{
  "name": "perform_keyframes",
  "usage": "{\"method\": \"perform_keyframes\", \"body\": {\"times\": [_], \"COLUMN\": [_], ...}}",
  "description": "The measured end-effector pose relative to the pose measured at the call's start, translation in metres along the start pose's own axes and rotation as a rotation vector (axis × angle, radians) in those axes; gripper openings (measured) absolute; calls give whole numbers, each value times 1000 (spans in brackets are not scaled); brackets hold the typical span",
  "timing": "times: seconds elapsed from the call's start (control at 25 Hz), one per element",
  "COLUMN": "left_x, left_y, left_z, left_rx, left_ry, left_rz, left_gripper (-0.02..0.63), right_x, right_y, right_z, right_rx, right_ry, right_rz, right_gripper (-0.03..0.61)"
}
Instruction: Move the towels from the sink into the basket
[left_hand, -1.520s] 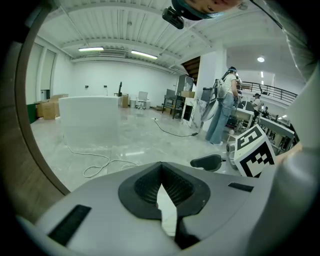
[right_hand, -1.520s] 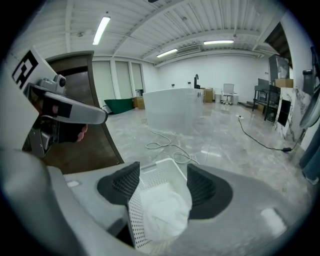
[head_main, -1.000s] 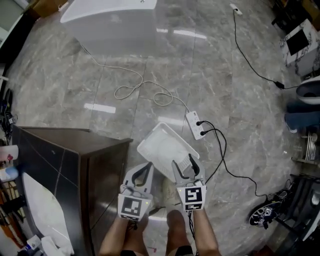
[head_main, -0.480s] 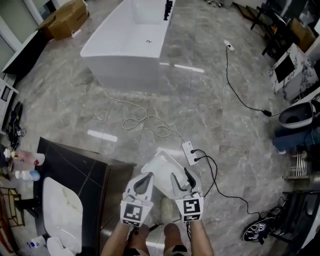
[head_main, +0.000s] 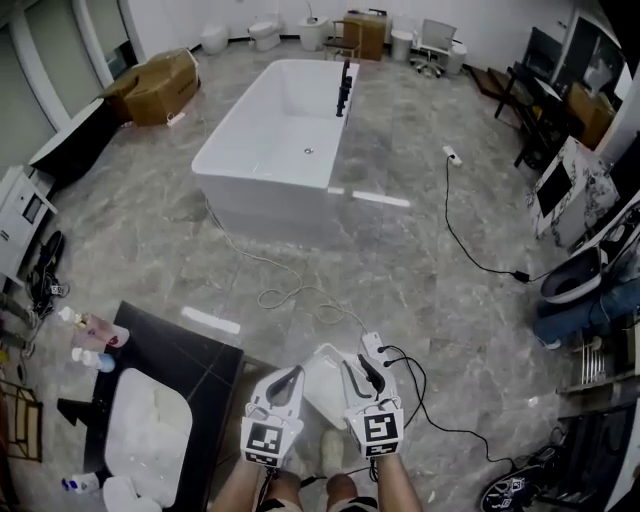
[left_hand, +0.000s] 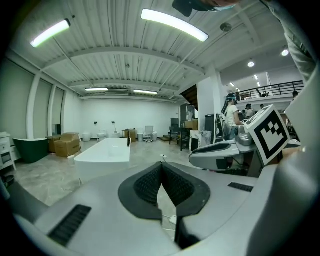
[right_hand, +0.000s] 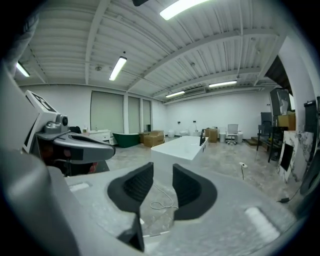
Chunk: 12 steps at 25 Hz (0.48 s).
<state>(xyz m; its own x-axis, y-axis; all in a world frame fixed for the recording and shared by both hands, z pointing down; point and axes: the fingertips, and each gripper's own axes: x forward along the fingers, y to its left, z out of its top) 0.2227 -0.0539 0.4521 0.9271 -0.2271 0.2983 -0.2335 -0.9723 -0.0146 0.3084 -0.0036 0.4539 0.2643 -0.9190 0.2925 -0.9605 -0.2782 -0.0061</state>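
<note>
The grey marble floor fills most of the head view, with wide open room through the middle and right of the frame. A white bathtub stands in the upper centre, and a bare strip of floor runs along its near edge. At the lower left sits a dark bench, its right edge just beside the person's arms. A white sink is set into it, well in from that edge. The towels lie in the sink as a pale crumpled mass, hard to tell from the basin. The white basket sits on the floor at the lower centre, between the bench's right edge and a power strip that touches its far corner.

The left tool is closed, its tips meeting, with nothing in it. The right tool has just been closing; a narrow gap remains between its jaws, and nothing is between them. Both hang over the basket's near rim.

A thin cable loops across the floor from the bathtub to the power strip.
</note>
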Motion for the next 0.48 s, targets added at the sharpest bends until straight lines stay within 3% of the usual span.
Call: {"method": "perform_keyframes", "body": {"times": [0.48], "left_x": [-74], "left_y": [-2], "left_z": [73], "left_rx": [12], "left_ry": [-81], "left_rz": [82], "left_gripper": [9], "right_x": [-54], "right_y": [43], "right_z": [84], "right_rx": [-21], "right_ry": [-93], "right_rz": [54], "right_gripper": [61]}}
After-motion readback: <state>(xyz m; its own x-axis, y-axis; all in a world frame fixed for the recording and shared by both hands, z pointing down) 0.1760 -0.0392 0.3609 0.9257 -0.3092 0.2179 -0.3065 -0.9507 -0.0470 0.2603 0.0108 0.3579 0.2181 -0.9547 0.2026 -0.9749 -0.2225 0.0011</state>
